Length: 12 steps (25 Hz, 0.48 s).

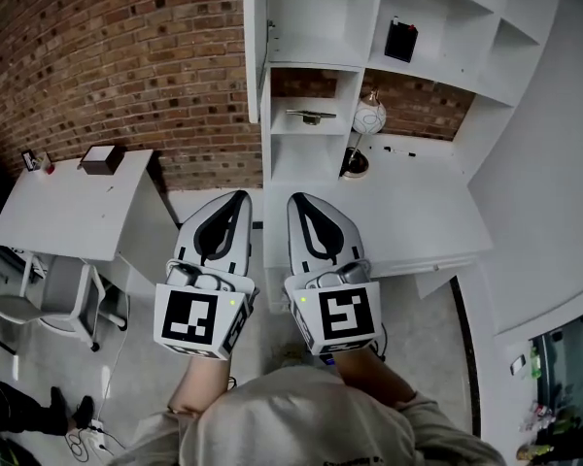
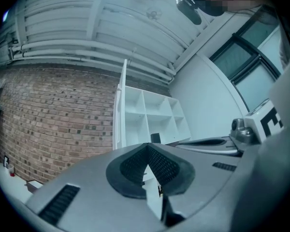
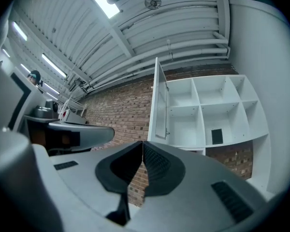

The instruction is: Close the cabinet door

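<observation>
- At the upper left edge of the white shelf unit [image 1: 316,8], the cabinet door [image 1: 255,47] is standing swung out, edge-on toward the person, its long axis upright.
- Left gripper [image 1: 241,195] and right gripper [image 1: 296,199] are pointing at it side by side from well short, both with jaws pressed together and carrying nothing.
- Ahead and above the jaws, the door is lying nearer the left gripper, probably the one to push the face turned to the brick wall [image 1: 126,56].
</observation>
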Available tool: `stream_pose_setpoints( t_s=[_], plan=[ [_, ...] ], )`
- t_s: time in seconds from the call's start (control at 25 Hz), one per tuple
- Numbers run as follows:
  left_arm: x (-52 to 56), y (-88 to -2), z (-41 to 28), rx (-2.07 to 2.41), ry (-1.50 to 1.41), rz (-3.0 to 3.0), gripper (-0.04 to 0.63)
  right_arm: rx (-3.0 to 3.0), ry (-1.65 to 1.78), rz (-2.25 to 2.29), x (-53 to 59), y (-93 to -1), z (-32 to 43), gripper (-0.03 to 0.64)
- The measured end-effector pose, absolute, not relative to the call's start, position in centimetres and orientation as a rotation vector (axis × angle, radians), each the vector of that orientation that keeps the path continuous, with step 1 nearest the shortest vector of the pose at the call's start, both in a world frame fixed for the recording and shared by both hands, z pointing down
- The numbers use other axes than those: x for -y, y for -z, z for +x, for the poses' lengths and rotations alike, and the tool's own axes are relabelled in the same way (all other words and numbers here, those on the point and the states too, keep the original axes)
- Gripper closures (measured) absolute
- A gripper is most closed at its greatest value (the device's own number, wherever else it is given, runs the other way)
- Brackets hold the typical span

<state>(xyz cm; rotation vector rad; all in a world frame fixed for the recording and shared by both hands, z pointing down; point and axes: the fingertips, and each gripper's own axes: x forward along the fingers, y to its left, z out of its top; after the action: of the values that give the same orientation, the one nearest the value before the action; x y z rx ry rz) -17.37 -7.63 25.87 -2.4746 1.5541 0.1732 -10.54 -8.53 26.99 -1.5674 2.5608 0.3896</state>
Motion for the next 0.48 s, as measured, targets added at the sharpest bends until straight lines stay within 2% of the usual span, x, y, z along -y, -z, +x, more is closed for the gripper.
stream_pose_setpoints(
  t_s=[0.48],
  plan=[
    [17.0,-24.9,-17.4,-1.652,-0.201,-2.366,0.589,-2.619,-0.435,-1.405,18.5,-26.2,-11.2,0.597]
  ],
)
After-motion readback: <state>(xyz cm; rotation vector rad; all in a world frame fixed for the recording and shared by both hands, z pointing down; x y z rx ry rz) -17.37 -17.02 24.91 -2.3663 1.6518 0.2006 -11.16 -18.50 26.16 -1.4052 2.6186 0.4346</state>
